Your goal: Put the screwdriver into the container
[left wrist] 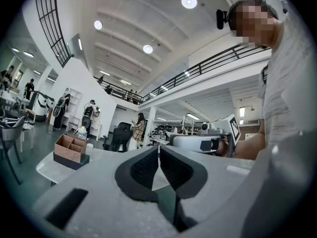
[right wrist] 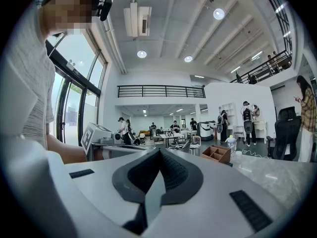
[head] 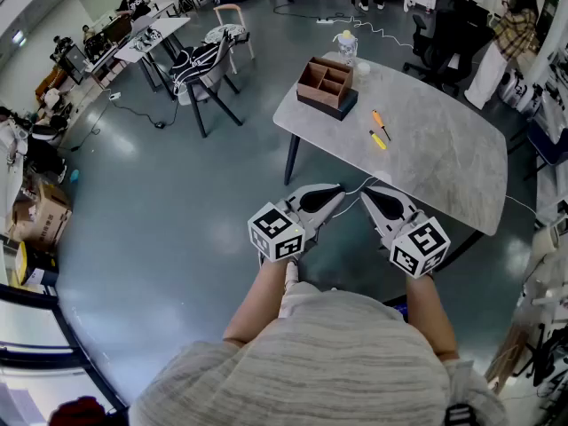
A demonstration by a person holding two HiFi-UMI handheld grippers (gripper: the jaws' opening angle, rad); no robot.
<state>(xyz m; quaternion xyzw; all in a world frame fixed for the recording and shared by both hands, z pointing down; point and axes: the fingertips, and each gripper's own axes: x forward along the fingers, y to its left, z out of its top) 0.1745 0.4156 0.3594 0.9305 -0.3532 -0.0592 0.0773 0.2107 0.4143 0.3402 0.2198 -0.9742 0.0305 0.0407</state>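
On the table [head: 444, 149] ahead, the orange screwdriver [head: 380, 125] lies roughly fore-aft, nearer my right gripper [head: 366, 190] than my left gripper [head: 339, 188]; both closed, empty.

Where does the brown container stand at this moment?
In the head view the container stands on the far left corner of the grey table, beside a bottle, beyond and left of two small orange-yellow tools.

Upper right of the frame, a grey stone-look worktop [head: 444, 167] carries a brown compartmented box [head: 326, 84], a clear plastic bottle [head: 346, 47] behind it, and an orange-handled screwdriver [head: 380, 122] beside a yellow-handled screwdriver [head: 378, 140] at its centre.
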